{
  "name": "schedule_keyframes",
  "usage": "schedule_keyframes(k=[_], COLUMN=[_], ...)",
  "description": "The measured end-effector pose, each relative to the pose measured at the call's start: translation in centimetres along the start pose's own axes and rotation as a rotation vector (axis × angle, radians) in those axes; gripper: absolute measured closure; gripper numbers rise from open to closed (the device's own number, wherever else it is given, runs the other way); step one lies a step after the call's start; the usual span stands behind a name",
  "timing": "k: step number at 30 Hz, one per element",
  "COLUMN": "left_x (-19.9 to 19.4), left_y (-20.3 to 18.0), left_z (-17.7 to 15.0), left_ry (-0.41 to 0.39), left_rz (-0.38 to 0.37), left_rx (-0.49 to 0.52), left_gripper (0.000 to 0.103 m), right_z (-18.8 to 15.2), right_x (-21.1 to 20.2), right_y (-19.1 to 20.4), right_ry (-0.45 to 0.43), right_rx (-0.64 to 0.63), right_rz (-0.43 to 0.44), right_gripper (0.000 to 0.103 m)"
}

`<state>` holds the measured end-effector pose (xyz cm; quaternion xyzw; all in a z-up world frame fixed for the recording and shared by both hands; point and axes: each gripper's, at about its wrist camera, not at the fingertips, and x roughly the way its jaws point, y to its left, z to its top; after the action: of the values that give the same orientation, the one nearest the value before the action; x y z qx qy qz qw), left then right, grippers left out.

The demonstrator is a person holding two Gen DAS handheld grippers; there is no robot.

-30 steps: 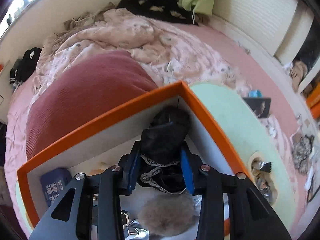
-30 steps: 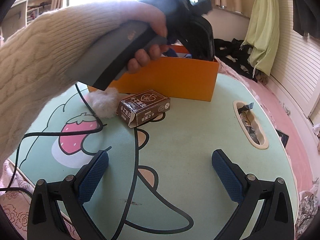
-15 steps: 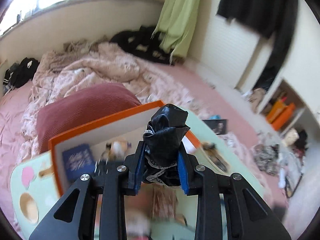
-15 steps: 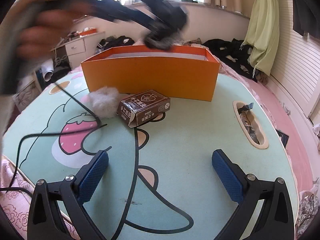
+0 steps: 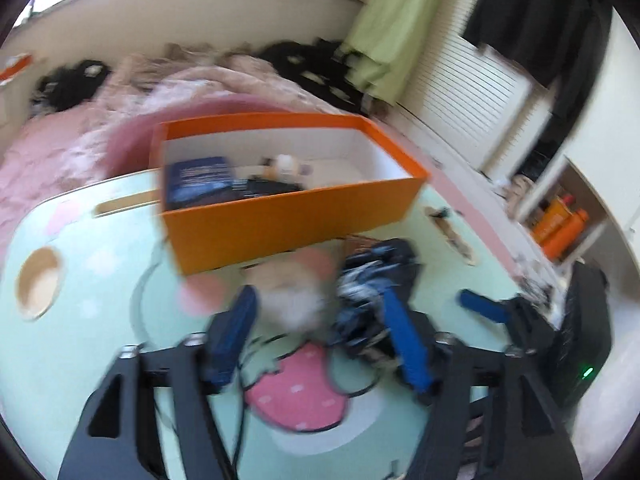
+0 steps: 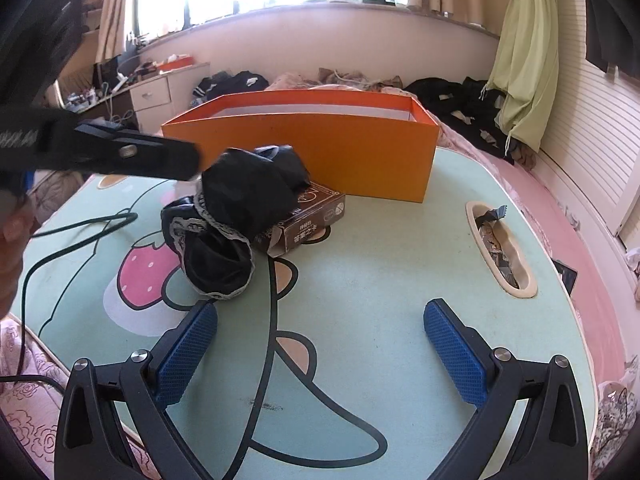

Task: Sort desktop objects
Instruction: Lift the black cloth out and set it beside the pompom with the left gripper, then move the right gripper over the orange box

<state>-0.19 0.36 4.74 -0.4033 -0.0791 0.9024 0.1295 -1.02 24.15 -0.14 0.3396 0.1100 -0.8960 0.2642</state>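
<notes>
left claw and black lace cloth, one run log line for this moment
left claw: open, just opened | black lace cloth: released, on table against brown carton | orange box: behind | right claw: open, empty

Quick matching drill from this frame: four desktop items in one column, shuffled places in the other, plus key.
1. black lace-trimmed bundle
2. brown carton
3. blue booklet
4. right gripper

A. inside the orange box
B. open over bare mat
C. lying in front of the box
D. heaped on the strawberry print, against the carton

Pairs: 1-D, 2-C, 3-A, 4-B
</notes>
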Motion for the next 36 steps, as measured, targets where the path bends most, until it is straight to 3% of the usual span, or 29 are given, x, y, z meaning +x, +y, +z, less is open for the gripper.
schedule_keyframes(k=[3,7,9,10,13,16,36], left_x=[-0.6,0.8,0.9,1.0,1.4,1.2,1.4], left_y=[0.6,-0.6,-1.8,-2.1,-1.4,-0.4,-0.8], left_z=[-2.3,-5.8,-6.7,-6.8,-6.8,-6.9,-6.9], left_ry=[-0.003,0.079,0.030,0.028,0.051,0.040,0.039], left_rz=[0.070,0.121,0.206,0.220,0.195,0.179,0.181], left_rx=[0.018,0.098,0.189,0.205,0.169,0.127,0.127], left_gripper=[0.024,0.024,0.010,0.009,0.000,0.000,0.000], right_z=[0.0,0.0,-0.1,0.0,0.0,0.0,-0.1], right_x=[0.1,0.0,0.0,0.0,0.1,0.0,-0.2], right_y=[0.0,-0.1,-0.1,-0.3,-0.2,-0.3,-0.8], right_ry=[0.000,0.000,0.000,-0.001,-0.001,-0.002,-0.008], right_rx=[0.000,0.000,-0.001,0.001,0.003,0.001,0.008], right_rz=[0.000,0.001,0.001,0.001,0.000,-0.002,-0.007], right_gripper=[0.000,0.000,0.000,0.000,0.000,0.000,0.000])
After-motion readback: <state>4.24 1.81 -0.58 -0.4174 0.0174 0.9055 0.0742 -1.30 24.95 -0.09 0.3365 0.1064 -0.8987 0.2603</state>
